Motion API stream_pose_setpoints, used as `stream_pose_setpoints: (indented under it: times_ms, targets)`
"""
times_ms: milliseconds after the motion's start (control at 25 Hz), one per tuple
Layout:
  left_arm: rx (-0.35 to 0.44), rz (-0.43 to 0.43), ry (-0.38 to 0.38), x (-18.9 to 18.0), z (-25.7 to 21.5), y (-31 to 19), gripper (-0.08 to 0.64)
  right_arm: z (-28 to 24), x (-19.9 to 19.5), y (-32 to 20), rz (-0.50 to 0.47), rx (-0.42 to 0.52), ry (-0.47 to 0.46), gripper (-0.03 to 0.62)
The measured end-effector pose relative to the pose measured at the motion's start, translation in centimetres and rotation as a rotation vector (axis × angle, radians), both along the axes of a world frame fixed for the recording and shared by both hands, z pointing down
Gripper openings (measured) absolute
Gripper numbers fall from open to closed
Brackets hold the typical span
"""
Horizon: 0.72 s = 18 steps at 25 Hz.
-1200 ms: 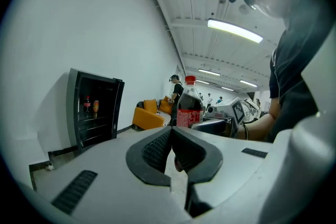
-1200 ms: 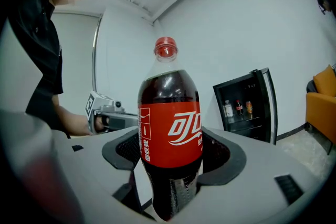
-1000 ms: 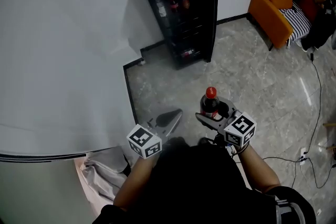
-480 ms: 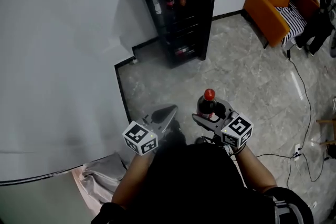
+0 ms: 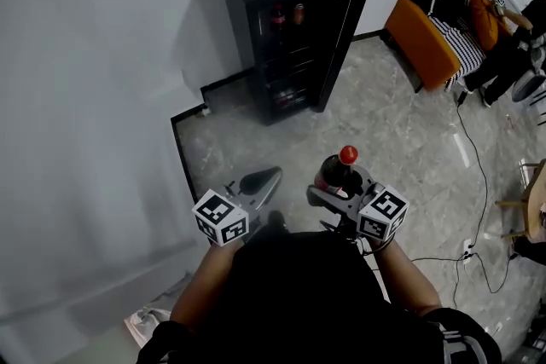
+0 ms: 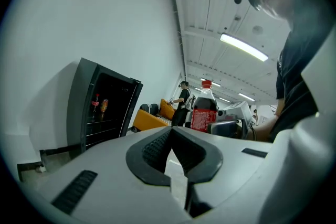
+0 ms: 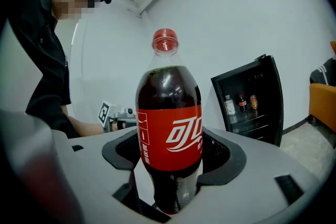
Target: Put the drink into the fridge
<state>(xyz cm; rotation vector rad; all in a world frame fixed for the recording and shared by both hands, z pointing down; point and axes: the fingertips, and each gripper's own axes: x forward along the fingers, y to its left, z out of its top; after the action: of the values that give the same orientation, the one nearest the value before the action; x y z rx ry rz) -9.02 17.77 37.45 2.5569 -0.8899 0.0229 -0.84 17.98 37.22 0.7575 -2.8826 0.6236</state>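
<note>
**Cola bottle held in front of the open fridge**

The right tool (image 5: 339, 186) is clamped on the lower body of a cola bottle (image 5: 337, 173), one jaw on each side below the red label. The bottle stands upright with its red cap on top. The left tool (image 5: 260, 182) carries nothing, and its jaws are pressed together, pad against pad. Both tools are held in the air above the marbled floor (image 5: 401, 132), well short of the black fridge (image 5: 286, 21), which stands against the white wall (image 5: 102, 55). The fridge door (image 5: 351, 17) is swung open and stands on the fridge's right side in the head view. On the fridge's upper shelf stand a few small drinks (image 5: 287, 14), apparently a clear bottle, a cola bottle and a can. Beyond the fridge's door side is an orange sofa (image 5: 422, 47) with a person (image 5: 508, 55) at its far end. A black cable (image 5: 473, 183) lies on the floor, well apart from the fridge.
</note>
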Motion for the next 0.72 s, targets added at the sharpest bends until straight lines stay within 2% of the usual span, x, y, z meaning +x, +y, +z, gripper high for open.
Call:
stream_pose_setpoints:
  times_ms: [160, 320, 720]
  targets:
    - [-0.003, 0.051, -0.005, -1.7, 0.5, -2.0, 0.011, -0.5, -1.7, -2.3, 0.039, 0.009, 0.011, 0.328]
    - [-0.015, 0.059, 0.005, -2.7, 1.1, -3.6, 0.011, 0.0, -2.2, -3.9, 0.054, 0.012, 0.044, 0.328]
    - [-0.035, 0.057, 0.001, -1.8, 2.1, -7.7, 0.011, 0.7, -2.0, -8.1, 0.047, -0.002, 0.029, 0.328]
